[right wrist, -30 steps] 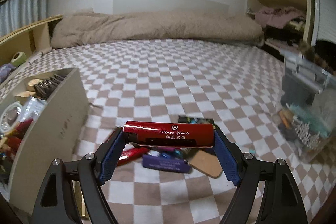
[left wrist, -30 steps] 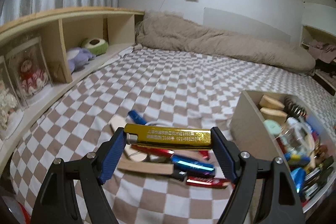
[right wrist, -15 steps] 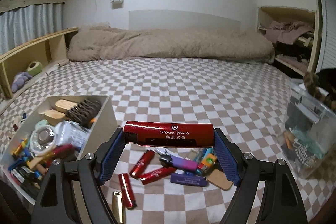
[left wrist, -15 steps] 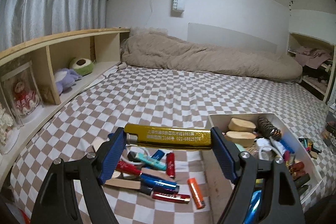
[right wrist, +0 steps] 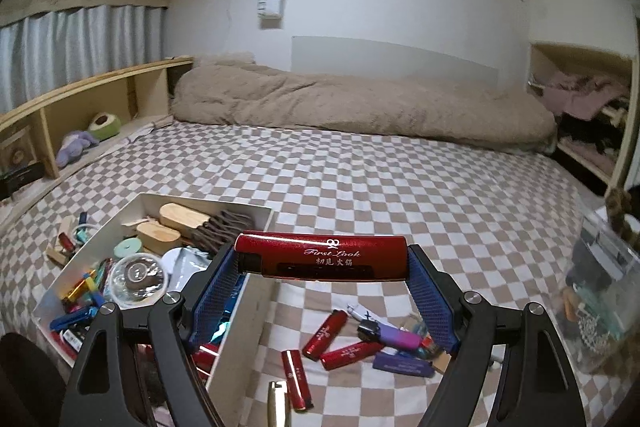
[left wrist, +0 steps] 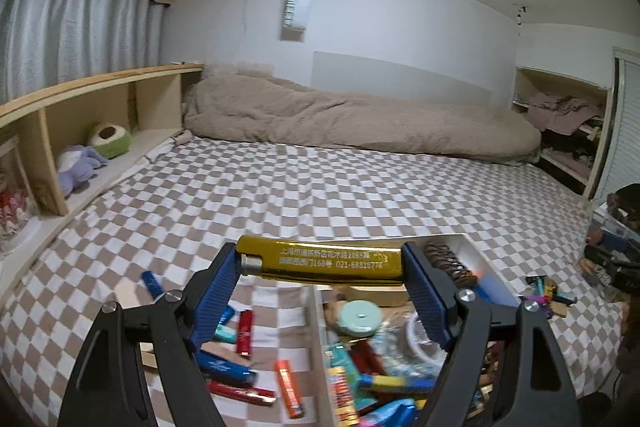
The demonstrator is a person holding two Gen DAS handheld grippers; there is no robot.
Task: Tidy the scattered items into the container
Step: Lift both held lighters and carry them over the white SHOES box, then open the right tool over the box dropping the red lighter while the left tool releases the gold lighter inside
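My left gripper [left wrist: 320, 265] is shut on a gold lighter [left wrist: 320, 263], held crosswise above the left wall of the open white box [left wrist: 316, 323]. My right gripper [right wrist: 322, 259] is shut on a red lighter [right wrist: 322, 255], held above the box's right wall [right wrist: 240, 315]. The box [right wrist: 52, 303] is full of lighters, wooden blocks and a clear lid. Loose lighters lie on the checked bedsheet left of the box [left wrist: 244, 331] and right of it [right wrist: 332, 327].
A beige duvet [left wrist: 352, 123] lies along the far end of the bed. A wooden shelf [left wrist: 80, 119] with plush toys runs on the left. A clear bin of clutter [right wrist: 600, 291] stands at the right. A purple lighter [right wrist: 396, 338] lies among the right pile.
Both grippers have risen and moved toward the box, each still holding its lighter. The left went rightward over the box's left wall, the right went leftward over its right wall.
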